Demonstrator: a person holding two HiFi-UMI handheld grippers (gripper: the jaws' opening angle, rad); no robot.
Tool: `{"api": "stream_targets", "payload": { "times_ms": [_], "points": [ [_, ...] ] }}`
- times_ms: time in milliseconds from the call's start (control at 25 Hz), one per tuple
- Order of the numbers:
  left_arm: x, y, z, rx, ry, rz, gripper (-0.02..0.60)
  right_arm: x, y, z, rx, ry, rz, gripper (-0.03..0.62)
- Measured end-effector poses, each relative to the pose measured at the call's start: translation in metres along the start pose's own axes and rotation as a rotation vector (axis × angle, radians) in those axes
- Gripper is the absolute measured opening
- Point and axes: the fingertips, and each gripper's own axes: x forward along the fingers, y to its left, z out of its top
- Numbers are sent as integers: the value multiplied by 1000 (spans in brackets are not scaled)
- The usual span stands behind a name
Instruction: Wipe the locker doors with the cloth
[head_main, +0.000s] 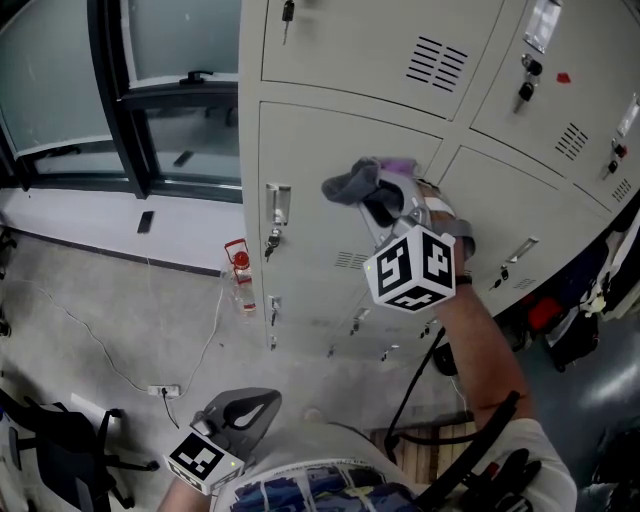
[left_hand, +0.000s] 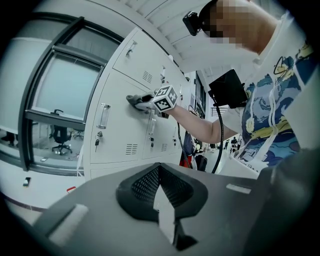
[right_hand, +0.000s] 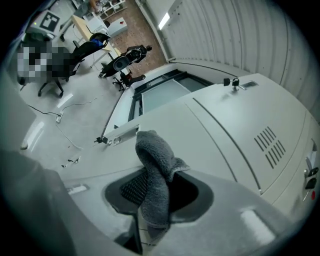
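at the locker door (head_main: 305, 165), grey cloth (head_main: 350, 185)

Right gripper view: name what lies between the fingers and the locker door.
A grey fleecy cloth, clamped in the right gripper, sticks out toward the pale metal locker door; nothing else, as that view shows.

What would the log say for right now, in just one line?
right gripper: shut on cloth | cloth: against locker door | left gripper: shut, empty, held low | task: wiping door
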Motion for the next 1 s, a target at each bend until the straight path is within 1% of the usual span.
{"api": "stream_targets", "payload": {
  "times_ms": [360, 640, 840, 1000],
  "points": [
    [0, 3, -3, -8, 12, 3, 2, 25, 90, -28, 0, 55, 149, 114],
    [-1, 7, -2, 6, 17, 14, 2, 42, 146, -45, -22, 98, 204, 114],
    [-4, 11, -5, -17, 26, 38, 2, 55, 189, -57, -12, 116, 277, 112],
    [-3, 10, -4, -11, 24, 39, 2, 65, 229, -72, 9, 147, 357, 112]
  ]
}}
